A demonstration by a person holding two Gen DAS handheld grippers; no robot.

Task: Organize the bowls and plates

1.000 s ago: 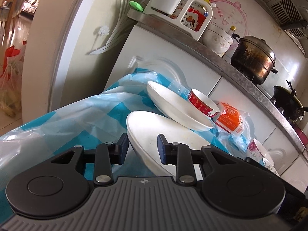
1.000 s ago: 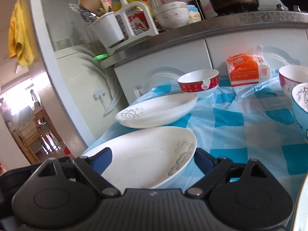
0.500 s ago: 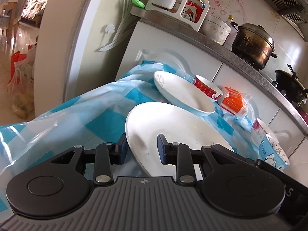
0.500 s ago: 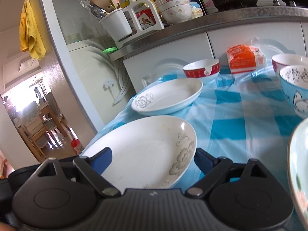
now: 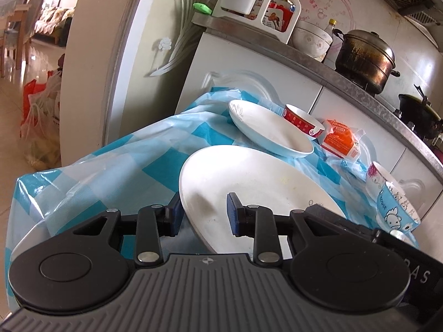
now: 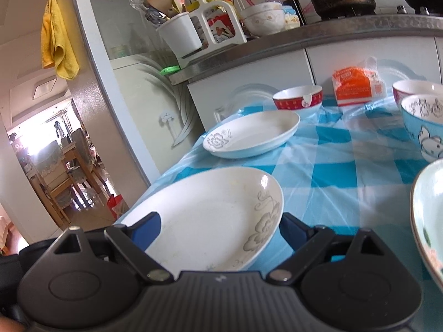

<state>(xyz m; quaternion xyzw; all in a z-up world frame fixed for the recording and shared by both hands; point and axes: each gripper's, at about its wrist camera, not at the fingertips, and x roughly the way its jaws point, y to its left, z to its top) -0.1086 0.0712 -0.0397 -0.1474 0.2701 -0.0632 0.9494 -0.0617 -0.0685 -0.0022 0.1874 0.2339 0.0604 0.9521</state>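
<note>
A large white plate [image 5: 257, 185] with a grey flower pattern lies on the blue checked tablecloth; it also shows in the right wrist view [image 6: 210, 218]. My left gripper [image 5: 204, 215] straddles its near rim, one pad outside and one over the plate, jaws partly apart. My right gripper [image 6: 213, 229] is wide open with the same plate between its fingers. A second white plate [image 5: 270, 128] lies farther back, also seen in the right wrist view [image 6: 250, 134]. A red bowl [image 6: 297, 101] stands behind it.
An orange packet [image 6: 357, 85] lies by the cabinet. A pink-rimmed bowl [image 6: 415, 90] and a blue cartoon bowl [image 6: 423, 124] stand at right, a pale dish edge [image 6: 427, 221] nearer. The table edge [image 5: 36, 182] drops off at left. Counter with rack and pot behind.
Both views have pulled back and levelled a little; the large plate sits flatter and closer to the table. Both grippers keep the same hold around it.
</note>
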